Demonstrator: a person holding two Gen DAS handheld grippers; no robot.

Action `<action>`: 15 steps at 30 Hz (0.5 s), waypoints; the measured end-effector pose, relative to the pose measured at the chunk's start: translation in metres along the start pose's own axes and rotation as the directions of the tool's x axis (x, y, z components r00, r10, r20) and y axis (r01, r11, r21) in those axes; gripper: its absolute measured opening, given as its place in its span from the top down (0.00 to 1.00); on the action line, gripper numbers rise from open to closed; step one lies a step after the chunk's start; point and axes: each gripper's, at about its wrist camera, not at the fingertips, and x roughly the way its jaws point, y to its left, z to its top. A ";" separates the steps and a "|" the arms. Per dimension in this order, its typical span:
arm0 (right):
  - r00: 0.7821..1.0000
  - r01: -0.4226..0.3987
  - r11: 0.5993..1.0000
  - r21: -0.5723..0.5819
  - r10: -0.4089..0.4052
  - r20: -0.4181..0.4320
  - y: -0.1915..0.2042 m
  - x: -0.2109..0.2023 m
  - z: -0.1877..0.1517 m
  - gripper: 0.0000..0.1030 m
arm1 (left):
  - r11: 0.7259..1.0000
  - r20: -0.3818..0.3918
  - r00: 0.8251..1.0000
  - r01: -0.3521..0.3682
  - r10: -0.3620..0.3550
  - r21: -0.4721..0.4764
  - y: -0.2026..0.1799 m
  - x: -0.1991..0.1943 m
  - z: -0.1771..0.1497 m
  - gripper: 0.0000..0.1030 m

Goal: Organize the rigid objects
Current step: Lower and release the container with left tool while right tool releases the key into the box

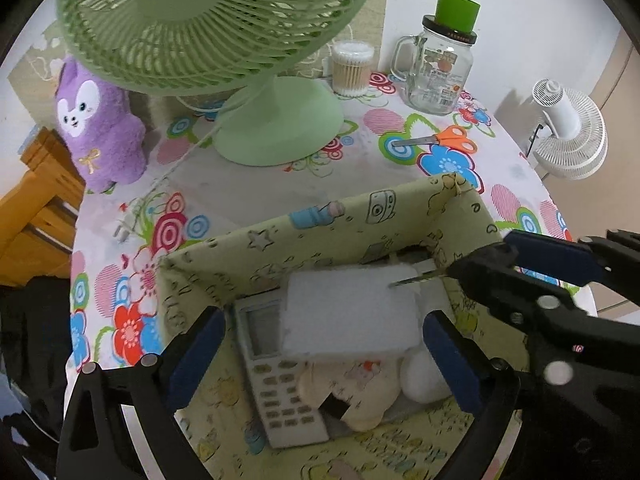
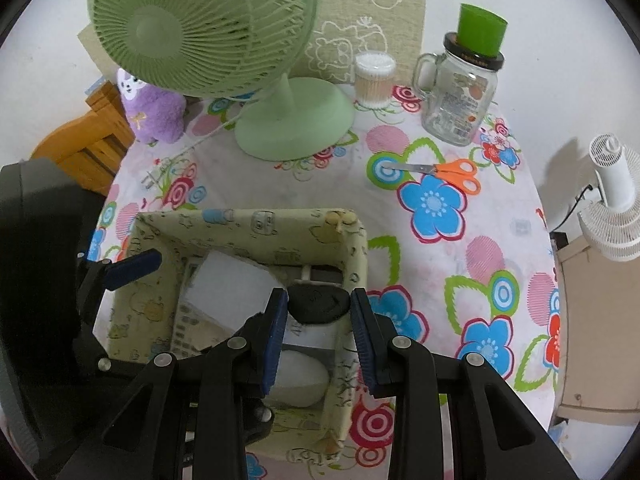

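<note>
the round bench drops off close to the right and near sides of the fabric box, and a wooden chair stands past its left edge. between the box and the green fan lies a bare strip of flowered cloth, crossed by the fan's cord and plug. more free cloth lies to the right of the box, up to the orange scissors.

the right gripper hangs above the box's right wall, clamped on a black oval thing that sits between its blue pads. in the left wrist view a thin metal blade pokes out from that gripper toward the white block; what the black thing is i cannot tell. the left gripper is over the near part of the box, jaws wide apart with nothing between them.

inside the box a white block lies tilted over the top of a remote control. just beside them are a cream-coloured soft thing and a white egg-shaped thing in the near right corner.

at the back of the bench stand a tub of cotton swabs and a glass jar with a green cup upside down on its lid. a purple plush toy sits left of the fan.
</note>
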 end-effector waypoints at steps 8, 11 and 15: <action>0.999 -0.030 0.998 -0.051 0.028 -0.036 0.024 0.009 -0.009 0.66 | 1.000 -0.024 1.000 -0.011 0.011 -0.001 0.007 -0.006 -0.018 0.03; 0.998 -0.038 0.998 -0.052 0.035 -0.056 0.029 0.013 -0.015 0.66 | 1.000 -0.038 0.999 -0.009 0.009 0.005 0.008 -0.006 -0.026 0.03; 0.995 -0.045 0.998 -0.041 0.041 -0.090 0.032 0.019 -0.022 0.65 | 1.000 -0.043 0.999 -0.004 0.005 0.029 0.004 -0.008 -0.034 0.03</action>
